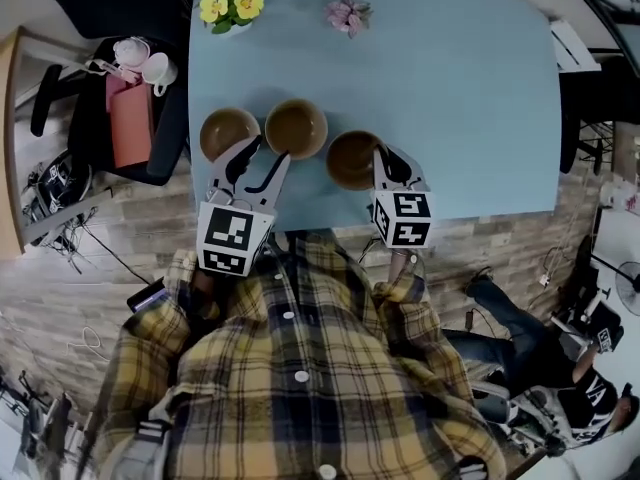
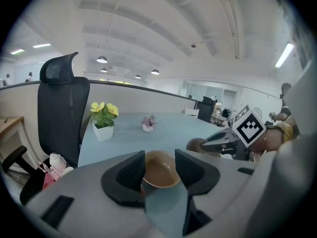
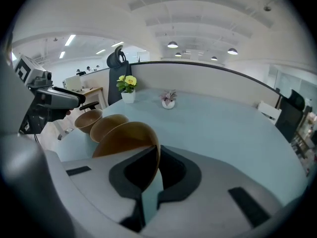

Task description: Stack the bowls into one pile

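Observation:
Three brown bowls stand in a row near the front edge of the light blue table (image 1: 450, 88): the left bowl (image 1: 226, 131), the middle bowl (image 1: 296, 126) and the right bowl (image 1: 350, 158). My right gripper (image 1: 381, 168) is shut on the near rim of the right bowl (image 3: 124, 139), which hangs tilted in the jaws (image 3: 157, 168). My left gripper (image 1: 264, 158) stands open in front of the left and middle bowls. A bowl (image 2: 159, 168) shows beyond its gap, with the pads apart from it. In the right gripper view the other two bowls (image 3: 106, 125) (image 3: 88, 119) sit to the left.
A pot of yellow flowers (image 1: 230, 6) and a small pink flower (image 1: 348, 13) stand at the table's far side. A black chair (image 1: 120, 118) with a pink bag and white cups is to the left. A person (image 1: 540, 358) sits on the floor at the right.

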